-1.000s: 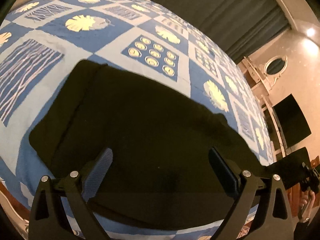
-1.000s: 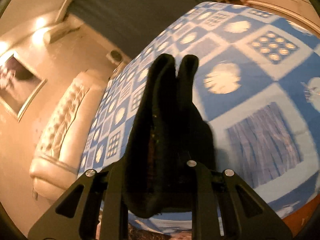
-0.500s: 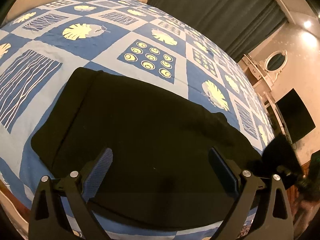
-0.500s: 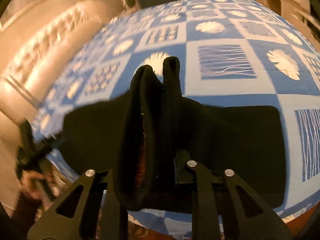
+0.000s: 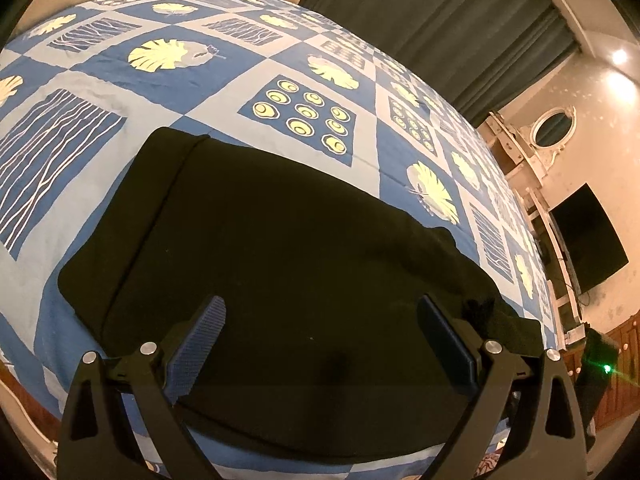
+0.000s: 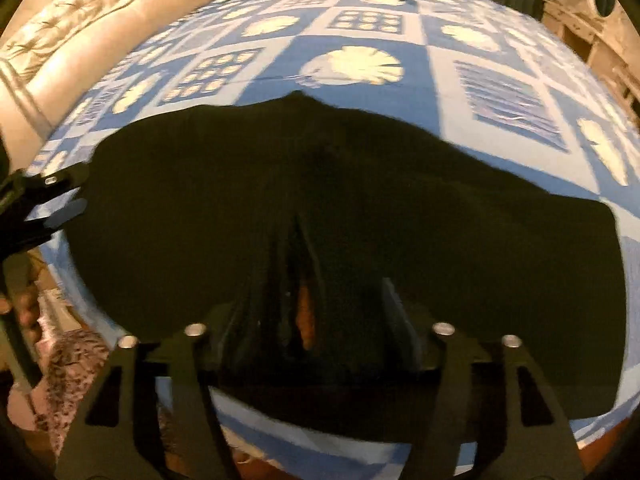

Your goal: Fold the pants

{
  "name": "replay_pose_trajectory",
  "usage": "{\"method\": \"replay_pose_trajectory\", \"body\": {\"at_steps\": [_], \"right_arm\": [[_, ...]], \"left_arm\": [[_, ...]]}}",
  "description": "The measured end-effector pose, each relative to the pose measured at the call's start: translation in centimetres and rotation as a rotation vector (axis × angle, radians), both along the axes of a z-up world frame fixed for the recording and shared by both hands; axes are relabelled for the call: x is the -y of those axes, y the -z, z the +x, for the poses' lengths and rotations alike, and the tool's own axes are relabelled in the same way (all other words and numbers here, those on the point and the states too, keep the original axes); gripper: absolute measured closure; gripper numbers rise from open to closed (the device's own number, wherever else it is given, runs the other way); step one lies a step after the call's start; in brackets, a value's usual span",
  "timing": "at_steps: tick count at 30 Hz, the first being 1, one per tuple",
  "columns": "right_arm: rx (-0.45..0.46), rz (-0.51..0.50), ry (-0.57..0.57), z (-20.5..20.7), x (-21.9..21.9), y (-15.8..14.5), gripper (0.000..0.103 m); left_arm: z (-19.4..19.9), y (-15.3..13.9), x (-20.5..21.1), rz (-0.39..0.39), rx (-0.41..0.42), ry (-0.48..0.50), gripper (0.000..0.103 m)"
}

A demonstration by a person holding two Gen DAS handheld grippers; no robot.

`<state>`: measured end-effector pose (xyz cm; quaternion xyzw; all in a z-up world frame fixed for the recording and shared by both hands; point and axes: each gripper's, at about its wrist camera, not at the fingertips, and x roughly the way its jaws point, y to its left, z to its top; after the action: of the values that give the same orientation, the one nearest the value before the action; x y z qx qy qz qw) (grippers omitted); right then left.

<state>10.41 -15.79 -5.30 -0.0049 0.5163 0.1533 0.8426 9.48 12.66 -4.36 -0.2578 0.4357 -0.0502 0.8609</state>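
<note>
Black pants (image 5: 288, 248) lie folded in a wide flat shape on a blue patterned bedspread (image 5: 280, 60). My left gripper (image 5: 320, 320) is open and empty, its blue pads (image 5: 200, 336) spread just above the near edge of the pants. In the right wrist view the pants (image 6: 400, 184) fill the middle. My right gripper (image 6: 316, 308) has its jaws apart, with a bunched fold of black cloth (image 6: 296, 280) draped between them. The left gripper (image 6: 48, 200) shows at that view's left edge.
The bed (image 6: 500, 92) runs far back to dark curtains (image 5: 440, 20). A tufted cream headboard (image 6: 80, 20) stands at the left of the right wrist view. A dark screen (image 5: 584, 236) and white furniture (image 5: 532, 148) stand beside the bed.
My right gripper swung round and came down over the pants, laying its bunched cloth onto them, and its jaws have opened. My left gripper stayed open and hardly moved.
</note>
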Motion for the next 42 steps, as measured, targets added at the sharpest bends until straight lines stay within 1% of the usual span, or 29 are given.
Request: {"method": "replay_pose_trajectory", "body": {"at_steps": [1, 2, 4, 7, 10, 12, 13, 15, 16, 19, 20, 22, 23, 25, 26, 28, 32, 33, 35, 36, 37, 38, 42], "right_arm": [[-0.010, 0.017, -0.021, -0.3, -0.6, 0.0, 0.035], [-0.017, 0.025, -0.036, -0.5, -1.0, 0.0, 0.030], [-0.031, 0.051, -0.087, -1.3, -2.1, -0.1, 0.026], [-0.048, 0.107, -0.135, -2.2, -2.5, -0.9, 0.025], [-0.064, 0.224, -0.146, -3.1, -0.7, -2.8, 0.025], [-0.054, 0.322, -0.103, -3.5, 2.4, -4.6, 0.025], [-0.043, 0.382, -0.058, -3.7, 4.9, -5.6, 0.025], [-0.024, 0.457, 0.017, -3.9, 8.9, -6.8, 0.025], [-0.002, 0.489, 0.081, -4.0, 12.0, -7.4, 0.025], [0.037, 0.520, 0.226, -4.2, 19.0, -7.6, 0.025], [0.041, 0.553, 0.300, -4.4, 22.2, -7.1, 0.025], [0.024, 0.598, 0.399, -4.7, 26.5, -5.5, 0.025], [0.008, 0.632, 0.448, -5.1, 28.6, -4.3, 0.025], [-0.039, 0.731, 0.499, -5.7, 31.1, -1.7, 0.025], [-0.070, 0.800, 0.513, -5.9, 32.0, -0.2, 0.025], [-0.120, 0.871, 0.500, -5.7, 32.2, 1.6, 0.025], [-0.204, 0.890, 0.409, -5.0, 30.8, 3.8, 0.025], [-0.221, 0.880, 0.400, -4.9, 30.4, 4.2, 0.028], [-0.234, 0.859, 0.381, -4.8, 29.9, 4.7, 0.049], [-0.236, 0.842, 0.383, -4.8, 29.9, 4.8, 0.054], [-0.239, 0.808, 0.385, -4.9, 29.9, 4.9, 0.066], [-0.239, 0.792, 0.382, -5.0, 29.9, 5.1, 0.073], [-0.237, 0.807, 0.388, -5.2, 30.2, 5.7, 0.074]], "left_arm": [[0.0, 0.1, -0.1, -0.002, -0.003, -0.001, 0.007], [0.1, 0.1, -0.1, -0.004, -0.006, -0.002, 0.007], [0.0, 0.3, -0.2, -0.008, -0.010, -0.004, 0.008], [-0.1, 0.2, -0.2, -0.007, -0.007, -0.003, 0.008], [-0.1, 0.2, -0.1, -0.008, 0.005, 0.004, 0.008], [-0.2, 0.1, 0.0, -0.009, 0.015, 0.006, 0.007], [-0.2, 0.1, 0.1, -0.009, 0.017, 0.007, 0.007], [-0.2, 0.1, 0.2, -0.012, 0.020, 0.009, 0.007], [-0.2, 0.1, 0.2, -0.014, 0.021, 0.009, 0.007], [-0.2, 0.3, 0.3, -0.017, 0.013, 0.007, 0.007], [-0.2, 0.4, 0.4, -0.019, 0.011, 0.007, 0.007], [-0.3, 0.5, 0.6, -0.018, 0.008, 0.004, 0.008], [-0.4, 0.5, 0.6, -0.018, 0.009, 0.003, 0.008], [-0.3, 0.5, 0.7, -0.018, 0.009, 0.001, 0.007], [-0.4, 0.6, 0.7, -0.017, 0.009, -0.002, 0.007], [-0.5, 0.6, 0.8, -0.018, 0.008, -0.002, 0.007], [-0.6, 0.6, 1.1, 0.000, 0.013, 0.014, 0.007], [-0.6, 0.7, 1.2, 0.002, 0.012, 0.016, 0.007], [-0.6, 0.8, 1.2, -0.001, 0.011, 0.014, 0.007], [-0.6, 0.8, 1.2, -0.002, 0.011, 0.013, 0.007], [-0.6, 0.8, 1.2, 0.000, 0.011, 0.015, 0.007], [-0.7, 0.9, 1.3, 0.001, 0.011, 0.017, 0.008], [-0.7, 0.8, 1.2, 0.001, 0.011, 0.016, 0.007]]}}
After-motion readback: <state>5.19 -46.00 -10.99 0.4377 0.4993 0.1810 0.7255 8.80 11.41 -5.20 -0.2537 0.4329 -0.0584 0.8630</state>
